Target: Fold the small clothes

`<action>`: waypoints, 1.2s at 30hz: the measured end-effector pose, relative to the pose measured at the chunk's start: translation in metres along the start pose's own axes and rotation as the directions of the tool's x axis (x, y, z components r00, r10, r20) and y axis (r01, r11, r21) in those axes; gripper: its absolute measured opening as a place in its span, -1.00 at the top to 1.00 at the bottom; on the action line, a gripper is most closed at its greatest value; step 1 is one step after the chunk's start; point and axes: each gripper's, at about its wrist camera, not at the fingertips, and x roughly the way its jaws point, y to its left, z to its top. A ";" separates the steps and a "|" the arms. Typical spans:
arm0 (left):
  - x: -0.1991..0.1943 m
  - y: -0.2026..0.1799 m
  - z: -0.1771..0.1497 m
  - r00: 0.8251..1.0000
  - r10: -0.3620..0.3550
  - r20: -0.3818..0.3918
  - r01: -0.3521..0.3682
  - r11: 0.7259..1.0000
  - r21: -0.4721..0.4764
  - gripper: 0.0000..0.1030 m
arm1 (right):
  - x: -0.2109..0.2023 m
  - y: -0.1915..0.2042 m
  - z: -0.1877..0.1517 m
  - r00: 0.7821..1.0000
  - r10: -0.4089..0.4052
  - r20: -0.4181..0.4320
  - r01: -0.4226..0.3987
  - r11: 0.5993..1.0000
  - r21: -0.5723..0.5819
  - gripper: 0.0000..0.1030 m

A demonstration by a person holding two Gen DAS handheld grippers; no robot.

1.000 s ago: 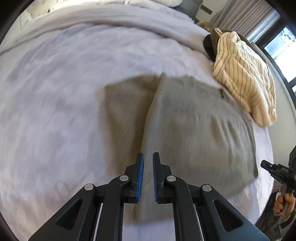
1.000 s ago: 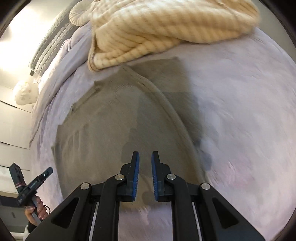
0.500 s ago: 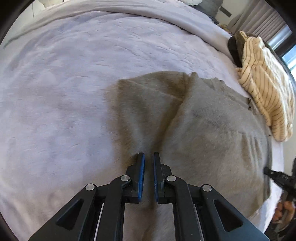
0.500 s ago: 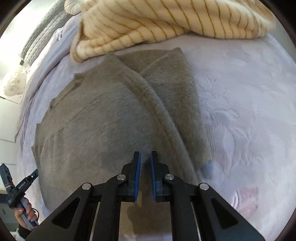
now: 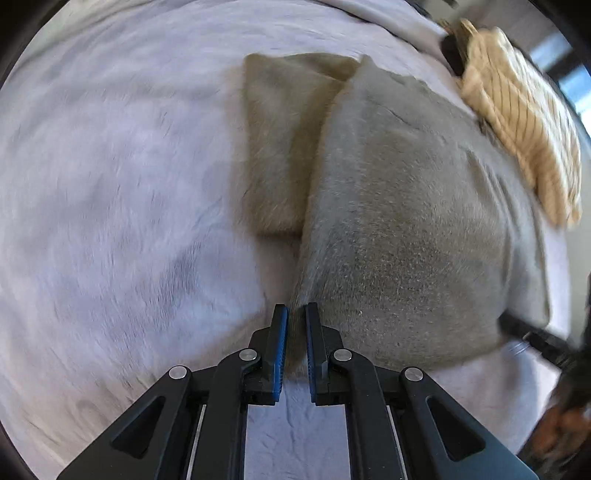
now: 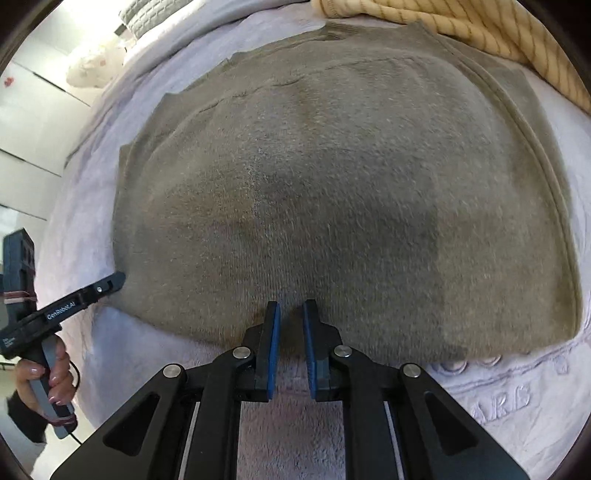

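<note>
In the left wrist view, the left gripper (image 5: 296, 317) fills the bottom centre of the frame, black arms ending in blue-lined fingers. Its jaws are nearly together and pinch the near edge of a grey-brown sweater (image 5: 399, 221), the fabric rising in a ridge between the pads. The sweater spreads from the centre toward the right, lying on a pale lilac fleece blanket (image 5: 110, 221). One sleeve (image 5: 280, 147) lies folded flat beside the body, in the upper middle of the frame. At the far upper right, a cream striped knit (image 5: 524, 122) rests at the sweater's far edge. This view is partly blurred.

In the right wrist view, the right gripper (image 6: 291, 317) sits at the bottom centre. Its jaws stand a narrow gap apart at the sweater's (image 6: 332, 192) near hem, with a small bulge of fabric between the tips; whether they actually clamp it cannot be told. The sweater fills most of the frame. At the left edge, the left gripper (image 6: 114, 280) touches the sweater's left corner, held by a hand (image 6: 44, 380) at the lower left. The cream knit (image 6: 480, 33) overlaps the top right, and the blanket (image 6: 517, 398) shows raised lettering at the lower right.
</note>
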 end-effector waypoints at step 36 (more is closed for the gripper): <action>-0.066 0.065 -0.015 0.977 0.178 0.120 -0.155 0.971 -0.183 -0.97 | 0.073 0.145 0.149 0.957 0.280 0.075 -0.283 0.958 0.046 0.66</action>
